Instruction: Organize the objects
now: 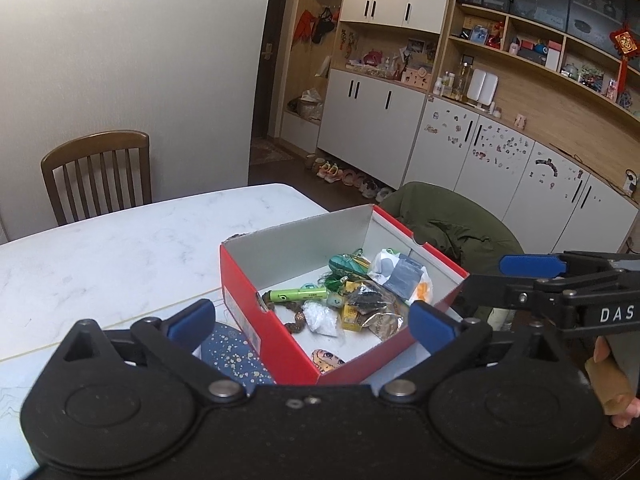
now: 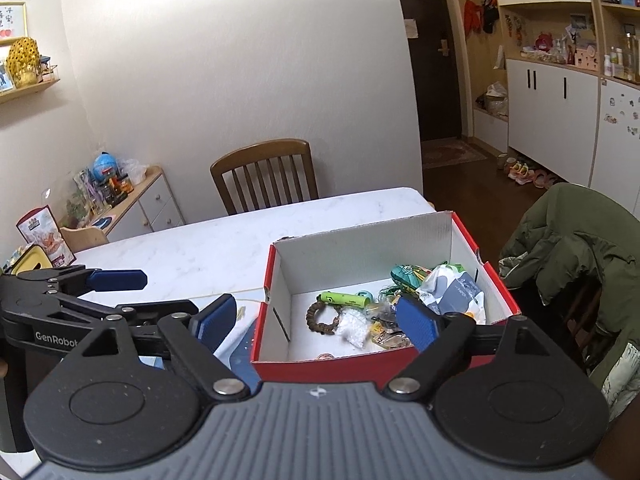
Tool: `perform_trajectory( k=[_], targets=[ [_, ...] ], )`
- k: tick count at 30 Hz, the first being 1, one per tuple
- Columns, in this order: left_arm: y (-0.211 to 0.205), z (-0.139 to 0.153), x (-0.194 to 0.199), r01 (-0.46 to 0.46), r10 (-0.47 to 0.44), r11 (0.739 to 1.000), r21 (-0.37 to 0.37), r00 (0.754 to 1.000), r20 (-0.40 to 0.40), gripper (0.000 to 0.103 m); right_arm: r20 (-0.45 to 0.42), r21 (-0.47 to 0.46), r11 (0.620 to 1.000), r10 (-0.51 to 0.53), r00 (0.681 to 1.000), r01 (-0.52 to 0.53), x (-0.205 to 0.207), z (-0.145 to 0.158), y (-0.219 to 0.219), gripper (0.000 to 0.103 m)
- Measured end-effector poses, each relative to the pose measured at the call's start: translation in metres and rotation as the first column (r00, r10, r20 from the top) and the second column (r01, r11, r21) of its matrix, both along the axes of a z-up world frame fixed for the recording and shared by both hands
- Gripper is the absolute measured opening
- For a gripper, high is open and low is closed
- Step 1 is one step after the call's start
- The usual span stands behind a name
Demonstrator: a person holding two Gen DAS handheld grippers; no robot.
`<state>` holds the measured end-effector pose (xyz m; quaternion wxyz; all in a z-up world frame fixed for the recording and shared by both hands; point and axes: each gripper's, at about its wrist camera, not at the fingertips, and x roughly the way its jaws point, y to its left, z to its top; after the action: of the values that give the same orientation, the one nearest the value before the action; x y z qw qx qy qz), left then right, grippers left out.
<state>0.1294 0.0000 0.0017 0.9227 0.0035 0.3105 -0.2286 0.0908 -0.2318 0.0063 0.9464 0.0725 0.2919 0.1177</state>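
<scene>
An open red shoebox [image 1: 240,280] [image 2: 332,368] stands on the white marble table [image 1: 120,240] [image 2: 192,248]. Inside lie a green tube [image 1: 298,294] [image 2: 346,299], a brown braided bracelet [image 2: 322,318], a small white bag [image 1: 322,318], a foil wrapper [image 1: 372,304], a green pouch [image 1: 348,264] and a white-grey packet [image 1: 404,276] [image 2: 456,290]. My left gripper [image 1: 312,326] hovers open over the box's near corner, holding nothing. My right gripper [image 2: 316,324] is open and empty above the box's near side; in the left wrist view it [image 1: 500,278] reaches in beside the box's right corner.
A dark blue speckled flat item [image 1: 232,350] [image 2: 240,356] lies on the table against the box's left side. A wooden chair [image 1: 100,172] [image 2: 266,172] stands at the far table edge. A green jacket [image 1: 452,224] [image 2: 572,240] drapes over a chair right of the box.
</scene>
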Motion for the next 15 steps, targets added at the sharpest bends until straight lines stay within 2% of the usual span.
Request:
perform_trajectory(
  k=[15],
  targets=[
    [0.004, -0.003, -0.02, 0.042, -0.042, 0.999, 0.013, 0.999, 0.017, 0.103, 0.029, -0.009, 0.996, -0.093, 0.995, 0.093, -0.024, -0.001, 0.011, 0.1]
  ],
)
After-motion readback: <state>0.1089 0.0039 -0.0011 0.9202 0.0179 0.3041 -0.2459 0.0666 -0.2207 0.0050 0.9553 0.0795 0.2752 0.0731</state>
